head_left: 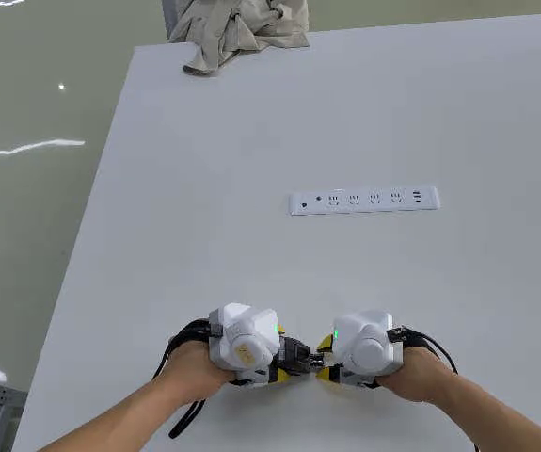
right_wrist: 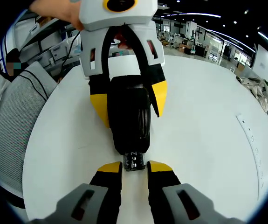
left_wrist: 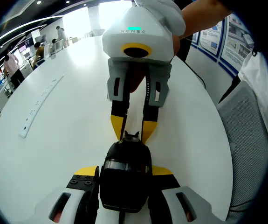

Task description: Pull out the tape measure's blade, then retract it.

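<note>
Left tool (left_wrist: pixel 124 171) clamped on tape measure (left_wrist: pixel 124 184), right tool (right_wrist: pixel 134 167) pinching its blade tip (right_wrist: pixel 134 160)

An open-plan office or lab: a wide white surface (head_left: pixel 204 188) carries a power strip (head_left: pixel 364 200). A mesh office chair (left_wrist: pixel 250 140) stands beside it, with wall posters (left_wrist: pixel 227 42), strip ceiling lights (right_wrist: pixel 208 15) and a glossy floor (head_left: pixel 25 188).

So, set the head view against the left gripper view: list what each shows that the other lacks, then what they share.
Head view: a crumpled cloth at the table's far edge. Left gripper view: the grip up close, black tape measure in the left gripper's jaws, the right gripper's jaws closed on its blade tip, plus a grey chair. Shared: white table, power strip, both grippers.
</note>
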{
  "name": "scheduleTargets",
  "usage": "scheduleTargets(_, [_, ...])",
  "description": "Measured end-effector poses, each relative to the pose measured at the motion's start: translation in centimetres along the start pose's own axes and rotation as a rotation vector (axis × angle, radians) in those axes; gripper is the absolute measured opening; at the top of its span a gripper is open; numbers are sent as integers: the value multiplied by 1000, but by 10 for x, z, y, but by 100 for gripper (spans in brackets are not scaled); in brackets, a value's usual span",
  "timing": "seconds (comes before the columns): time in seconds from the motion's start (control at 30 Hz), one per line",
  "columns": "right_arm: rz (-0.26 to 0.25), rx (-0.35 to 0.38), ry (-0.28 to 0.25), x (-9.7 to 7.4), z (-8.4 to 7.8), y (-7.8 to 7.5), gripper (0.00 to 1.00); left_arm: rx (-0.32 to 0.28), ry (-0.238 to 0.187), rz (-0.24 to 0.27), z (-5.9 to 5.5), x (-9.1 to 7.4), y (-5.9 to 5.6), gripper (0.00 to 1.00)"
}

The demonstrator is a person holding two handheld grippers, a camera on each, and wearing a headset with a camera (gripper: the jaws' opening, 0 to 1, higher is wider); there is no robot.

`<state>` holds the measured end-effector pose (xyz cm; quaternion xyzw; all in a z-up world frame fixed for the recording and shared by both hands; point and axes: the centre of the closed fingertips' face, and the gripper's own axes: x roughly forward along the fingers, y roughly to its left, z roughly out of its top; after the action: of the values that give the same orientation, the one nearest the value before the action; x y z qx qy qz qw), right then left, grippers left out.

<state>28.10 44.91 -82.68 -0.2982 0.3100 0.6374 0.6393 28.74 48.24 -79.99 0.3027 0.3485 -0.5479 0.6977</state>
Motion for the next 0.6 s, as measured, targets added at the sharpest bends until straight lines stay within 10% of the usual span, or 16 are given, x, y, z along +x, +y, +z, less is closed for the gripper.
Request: scheduleTargets(0.6, [12, -14, -3, 0, 0, 0, 15, 45, 5, -11, -1, 1, -1, 36])
